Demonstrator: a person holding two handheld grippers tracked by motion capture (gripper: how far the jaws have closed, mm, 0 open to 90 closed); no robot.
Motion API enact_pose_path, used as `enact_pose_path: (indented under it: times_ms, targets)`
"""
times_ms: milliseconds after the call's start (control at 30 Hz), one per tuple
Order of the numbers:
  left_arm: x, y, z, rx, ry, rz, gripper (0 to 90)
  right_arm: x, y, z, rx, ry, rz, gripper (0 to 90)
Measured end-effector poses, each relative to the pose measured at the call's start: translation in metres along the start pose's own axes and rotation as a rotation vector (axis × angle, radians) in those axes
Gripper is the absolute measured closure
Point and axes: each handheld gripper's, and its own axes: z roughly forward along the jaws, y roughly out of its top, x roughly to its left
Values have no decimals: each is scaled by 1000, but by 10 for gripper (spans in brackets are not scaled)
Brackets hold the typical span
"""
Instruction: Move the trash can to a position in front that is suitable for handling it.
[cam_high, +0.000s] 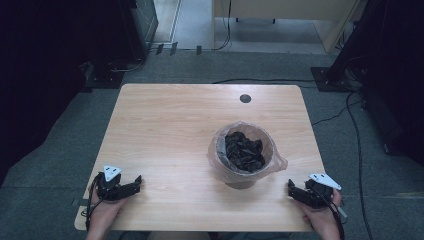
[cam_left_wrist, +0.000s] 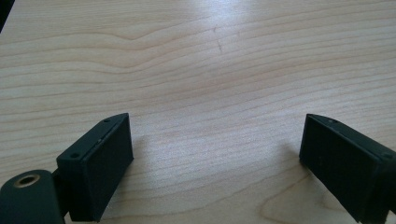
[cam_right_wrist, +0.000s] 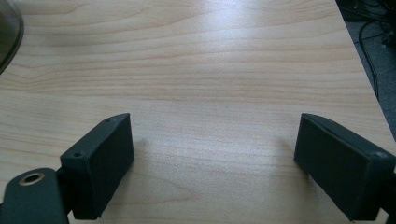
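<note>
Black, blocky jaws with matte flat faces rise from the bottom of both gripper views, set wide apart with bare wood between them. So the left claw (cam_left_wrist: 215, 154) is spread and holds nothing, and the right claw (cam_right_wrist: 214, 154) is the same. Both rest low over the pale wooden worktop (cam_high: 165, 130), whose grain runs in long wavy lines.

From the high view, the round dark bin lined with a thin, wrinkled clear plastic bag (cam_high: 245, 155) stands right of the worktop's centre, with crumpled black material inside. It is closer to the right claw, well apart from the left. A small dark round hole (cam_high: 245, 98) sits near the far edge.
</note>
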Motion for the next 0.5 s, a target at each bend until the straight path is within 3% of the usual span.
enact_pose_path:
  times_ms: [167,233,267,300,367,500]
  targets:
    - [0,0,0,0,0,0,92,0,0,0,-7,-3,7,169]
    - [0,0,0,0,0,0,92,-3,0,-2,-26,7,-9,337]
    - [0,0,0,0,0,0,92,-3,0,-2,-26,7,-9,337]
    - [0,0,0,0,0,0,91,-7,-1,-5,-59,-7,-1,476]
    - [0,0,0,0,0,-1,92,-10,-1,-8,-99,-25,1,561]
    - [0,0,0,0,0,0,92,-11,5,-20,-204,-12,-12,632]
